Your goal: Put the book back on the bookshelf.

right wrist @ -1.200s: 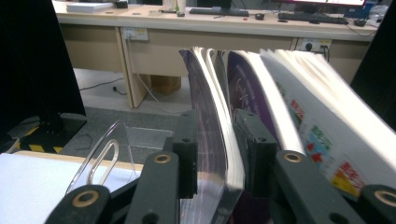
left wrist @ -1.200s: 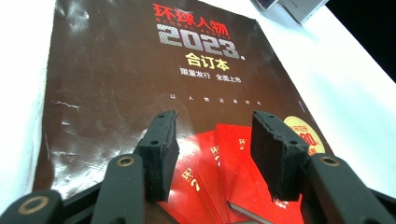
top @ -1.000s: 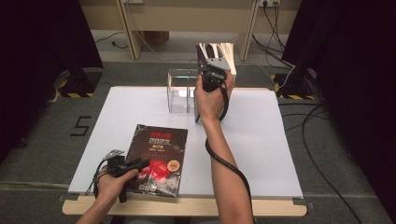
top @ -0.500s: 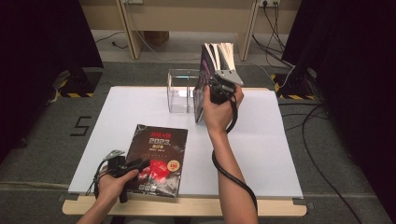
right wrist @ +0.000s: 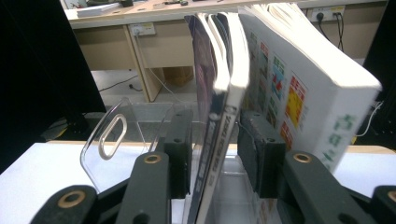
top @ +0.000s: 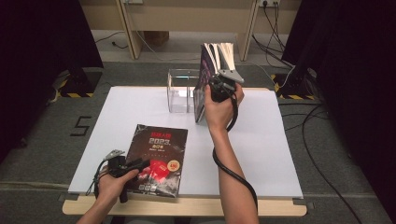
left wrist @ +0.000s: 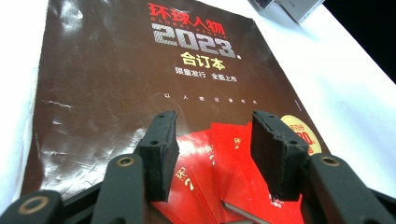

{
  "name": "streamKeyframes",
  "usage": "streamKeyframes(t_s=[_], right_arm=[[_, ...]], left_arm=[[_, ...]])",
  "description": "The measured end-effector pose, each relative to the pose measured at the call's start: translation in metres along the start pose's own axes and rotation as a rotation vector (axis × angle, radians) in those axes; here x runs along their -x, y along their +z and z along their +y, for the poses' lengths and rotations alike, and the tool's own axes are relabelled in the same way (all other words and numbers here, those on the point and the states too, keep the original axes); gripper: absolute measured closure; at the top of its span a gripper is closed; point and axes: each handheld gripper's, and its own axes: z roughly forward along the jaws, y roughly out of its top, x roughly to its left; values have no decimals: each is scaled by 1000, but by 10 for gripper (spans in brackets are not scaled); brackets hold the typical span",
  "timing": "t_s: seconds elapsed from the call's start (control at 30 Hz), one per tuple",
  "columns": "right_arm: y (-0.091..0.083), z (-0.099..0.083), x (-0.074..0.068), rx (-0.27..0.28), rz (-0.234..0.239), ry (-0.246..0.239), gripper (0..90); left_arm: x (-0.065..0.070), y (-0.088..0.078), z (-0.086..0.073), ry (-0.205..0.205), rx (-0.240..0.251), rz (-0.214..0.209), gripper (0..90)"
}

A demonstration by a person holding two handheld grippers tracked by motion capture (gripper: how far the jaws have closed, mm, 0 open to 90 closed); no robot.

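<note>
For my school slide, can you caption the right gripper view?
Right gripper with jaws around an upright magazine beside a clear rack.

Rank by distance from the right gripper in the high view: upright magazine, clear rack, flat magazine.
1. upright magazine, between the right gripper jaws at the table's far edge.
2. clear rack, just left of it.
3. flat magazine, at the near edge.

My right gripper (top: pixel 218 88) drifted toward 3 o'clock w/ the upright magazine (top: pixel 201 77), now at the clear acrylic rack (top: pixel 180 91); jaws just been opening, magazine's spine between them.
</note>
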Motion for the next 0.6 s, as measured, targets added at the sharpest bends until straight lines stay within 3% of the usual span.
streamKeyframes(t_s=[0.27,0.47,0.6], right_arm=[[20,10,-4,-33,-27,-13,686],[31,16,-18,-37,4,-63,673],[38,20,-19,-58,-2,-53,657]], left_arm=[[-1,0,1,-3,1,-3,502],[-2,0,1,-4,7,-2,502],[-2,0,1,-3,3,-2,502]])
